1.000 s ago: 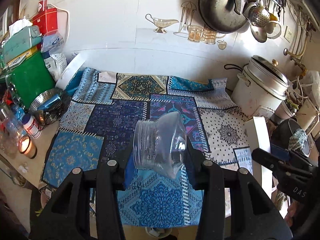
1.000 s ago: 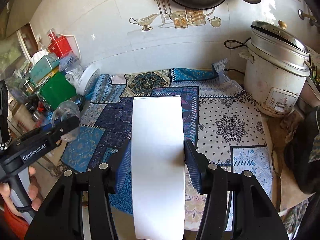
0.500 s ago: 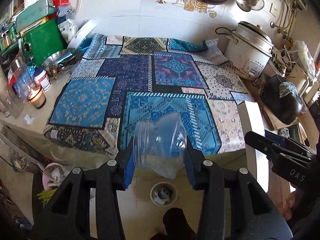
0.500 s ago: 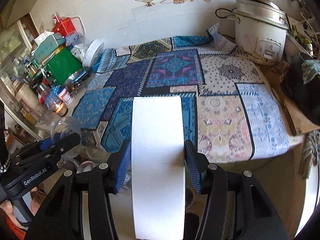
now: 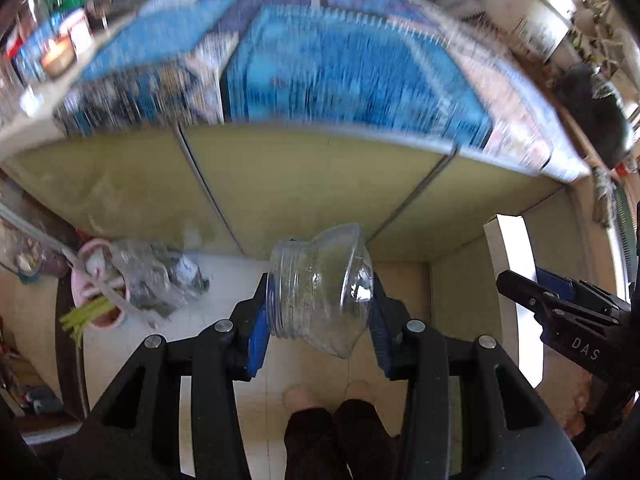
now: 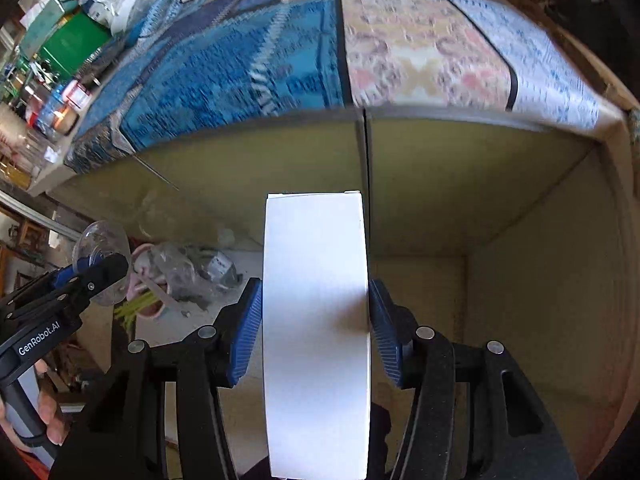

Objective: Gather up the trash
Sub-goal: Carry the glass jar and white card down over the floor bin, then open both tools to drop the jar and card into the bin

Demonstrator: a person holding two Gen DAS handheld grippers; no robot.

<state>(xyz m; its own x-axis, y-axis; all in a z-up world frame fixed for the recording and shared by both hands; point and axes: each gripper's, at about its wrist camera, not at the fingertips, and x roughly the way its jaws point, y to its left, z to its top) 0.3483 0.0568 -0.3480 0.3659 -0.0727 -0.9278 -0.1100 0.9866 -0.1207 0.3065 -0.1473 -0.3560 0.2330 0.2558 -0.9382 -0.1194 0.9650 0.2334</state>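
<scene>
Both loaded grippers now below the counter edge (image 5: 312, 128), over open floor (image 5: 224, 280)

Clear glossy plastic bottle piece (image 5: 320, 292), matt white cardboard box (image 6: 316, 320), patterned cloth (image 5: 340, 64)

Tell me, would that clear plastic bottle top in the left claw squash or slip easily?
Probably it squashes: the clear plastic piece looks thin-walled and empty, so likely very light. The left claw pinches it across its threaded neck and flared side, a tapering shape that could slide out. Set down on its side, it might roll in a curve.
</scene>
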